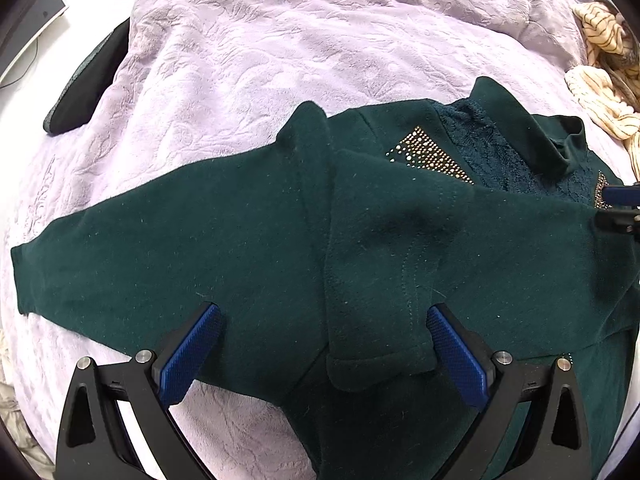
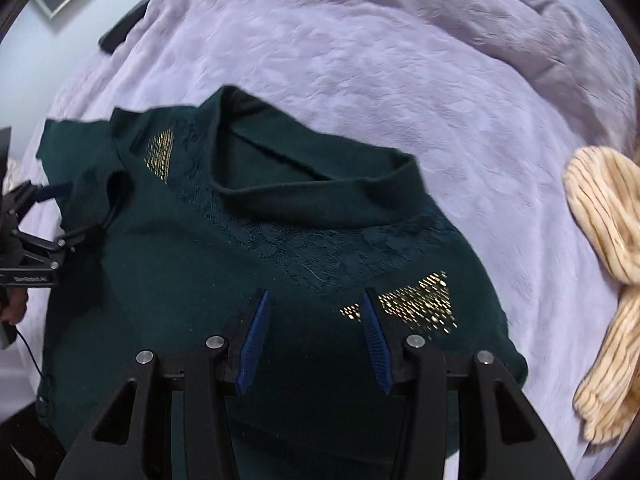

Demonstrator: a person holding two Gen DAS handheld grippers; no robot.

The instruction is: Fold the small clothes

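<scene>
Item 1, bedspread (image 1: 280,52): lilac, embossed, rumpled toward its far right corner. It carries everything listed here.

Item 2, dark slab-like object (image 1: 86,84): at the bedspread's far left edge, partly tucked under it; I cannot tell what it is.

Item 3, green top (image 1: 248,240): dark green fleece, lying across the near half of the bedspread. One sleeve (image 1: 120,256) runs flat out toward the left edge. A second sleeve is folded across the chest, its cuff (image 1: 380,364) pointing toward the near edge. The collar (image 2: 320,196) stands open toward the far side, with a textured yoke below it and a triangular patch of gold studs (image 2: 420,300) on each shoulder.

Item 4, my left gripper (image 1: 324,320): poised above the folded sleeve, blue pads spread wide, one on either side of the cuff. The right-hand pad sits just beside the cuff's edge; nothing is pinched.

Item 5, my right gripper (image 2: 314,304): hovering over the chest of the top just below the yoke, jaws about half apart, blue pads clear of the cloth, nothing between them. The view is motion-blurred.

Item 6, cream striped garment (image 2: 608,272): bunched at the bedspread's right edge, apart from the green top.
</scene>
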